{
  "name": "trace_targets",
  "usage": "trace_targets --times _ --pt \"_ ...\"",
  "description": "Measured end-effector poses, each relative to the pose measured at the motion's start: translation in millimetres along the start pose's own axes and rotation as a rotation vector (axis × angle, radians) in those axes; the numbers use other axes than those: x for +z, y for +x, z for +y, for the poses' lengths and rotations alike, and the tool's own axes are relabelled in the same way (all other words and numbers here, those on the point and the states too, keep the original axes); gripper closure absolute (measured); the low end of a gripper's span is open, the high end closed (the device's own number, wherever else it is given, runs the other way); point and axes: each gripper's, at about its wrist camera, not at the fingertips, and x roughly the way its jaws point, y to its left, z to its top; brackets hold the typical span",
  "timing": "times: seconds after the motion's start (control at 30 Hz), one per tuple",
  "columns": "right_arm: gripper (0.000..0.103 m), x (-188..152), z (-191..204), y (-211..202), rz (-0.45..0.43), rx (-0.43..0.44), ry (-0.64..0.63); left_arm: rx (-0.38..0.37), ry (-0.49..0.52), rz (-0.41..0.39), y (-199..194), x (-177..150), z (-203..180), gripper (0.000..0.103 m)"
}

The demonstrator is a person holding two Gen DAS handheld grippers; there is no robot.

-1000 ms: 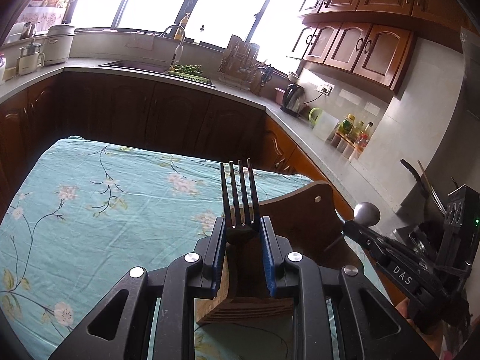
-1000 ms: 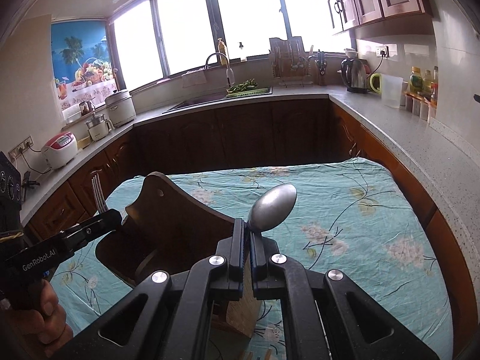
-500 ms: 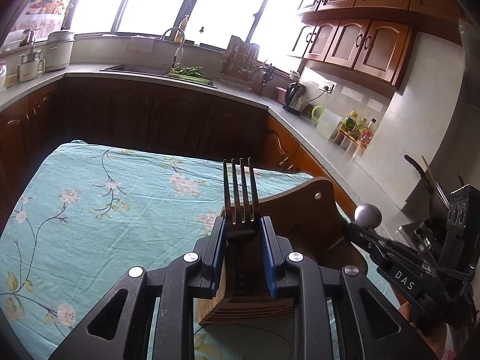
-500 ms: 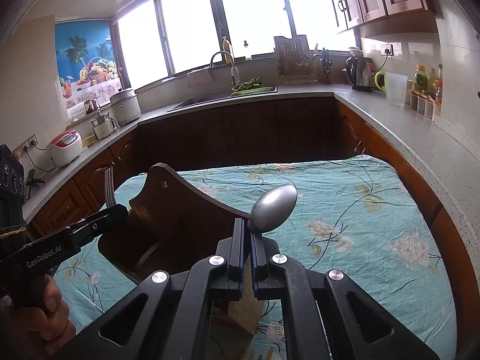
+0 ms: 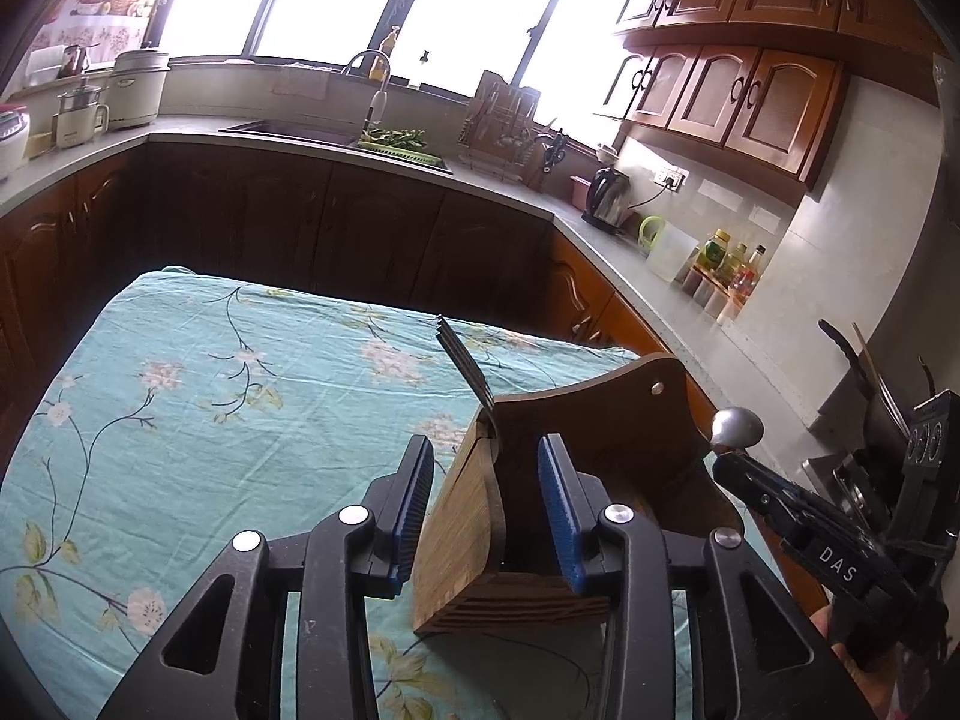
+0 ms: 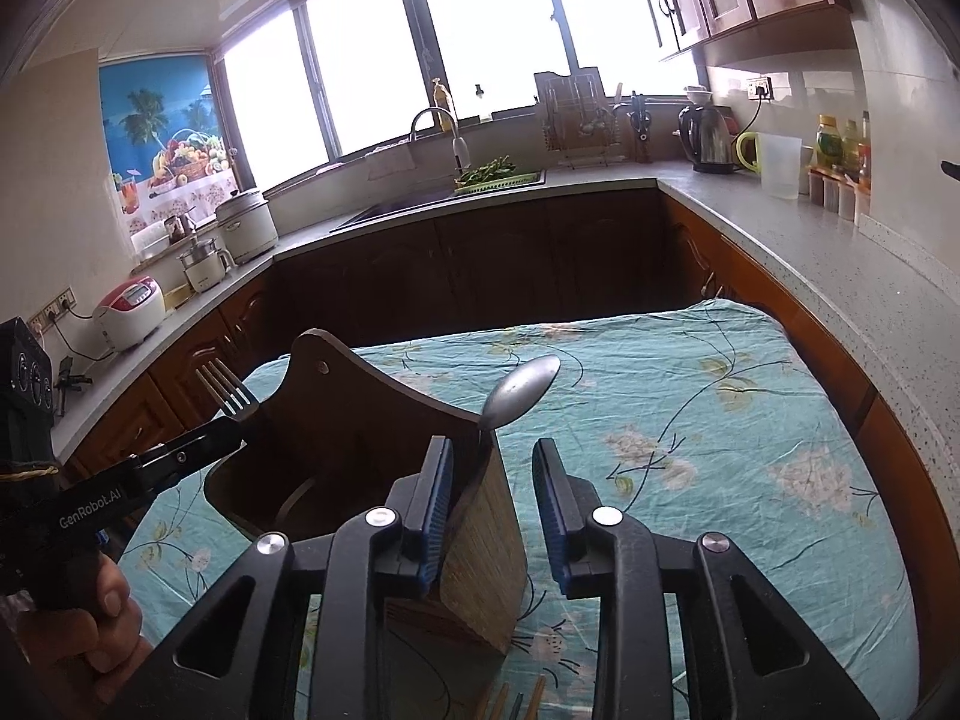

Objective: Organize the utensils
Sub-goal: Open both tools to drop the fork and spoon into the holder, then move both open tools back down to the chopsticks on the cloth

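Observation:
A brown wooden utensil holder (image 5: 588, 438) (image 6: 336, 420) stands on the table, straight ahead of both grippers. A metal fork (image 5: 462, 360) (image 6: 223, 385) sits in its left slot, tines up and leaning left. My left gripper (image 5: 485, 450) is opening, its blue pads on either side of the holder's corner and off the fork. A metal spoon (image 6: 521, 390) (image 5: 737, 426) stands in the right slot, bowl up and tilted. My right gripper (image 6: 492, 447) is opening too, and its pads stand apart from the spoon's stem.
The table wears a teal floral cloth (image 5: 210, 420) (image 6: 720, 420). Dark cabinets and a grey counter (image 6: 810, 240) wrap around it, with a sink, kettle (image 6: 708, 138), rice cooker and bottles. A person's hand (image 6: 90, 618) holds the left gripper. Wooden stick tips (image 6: 510, 702) show at the bottom edge.
Both grippers have opened and let go. The fork, upright between the left pads before, now leans left, lower in the holder. The spoon stands free between the parted right pads.

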Motion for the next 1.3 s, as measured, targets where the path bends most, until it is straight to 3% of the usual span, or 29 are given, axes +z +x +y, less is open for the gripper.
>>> trace_targets --times 0.13,0.23,0.3,0.4,0.6,0.9,1.3 --pt "0.064 -2.3 -4.6 -10.8 -0.012 0.002 0.02 -0.003 -0.026 -0.017 -20.2 -3.1 5.8 0.057" --pt "0.055 -6.0 -8.1 -25.0 -0.03 0.013 0.043 0.023 -0.039 -0.04 -42.3 -10.1 10.4 0.036" --pt "0.033 -9.3 -10.7 -37.0 -0.045 0.022 0.062 0.03 -0.042 -0.062 -59.9 -17.9 12.2 0.03" --pt "0.011 -18.7 -12.4 -59.6 -0.085 0.034 0.084 0.052 -0.048 -0.066 -84.1 -32.2 13.8 0.022" --pt "0.005 -43.5 -9.5 -101.9 -0.132 0.039 0.107 0.047 -0.094 -0.051 -127.6 -68.4 17.6 0.019" --pt "0.001 -91.5 -1.4 -150.5 -0.16 0.018 0.106 0.043 -0.079 -0.006 -175.4 -100.8 10.6 0.018" --pt "0.001 -133.2 15.3 -158.2 -0.099 0.031 0.071 0.099 -0.071 0.067 -205.0 -128.7 14.7 0.017"
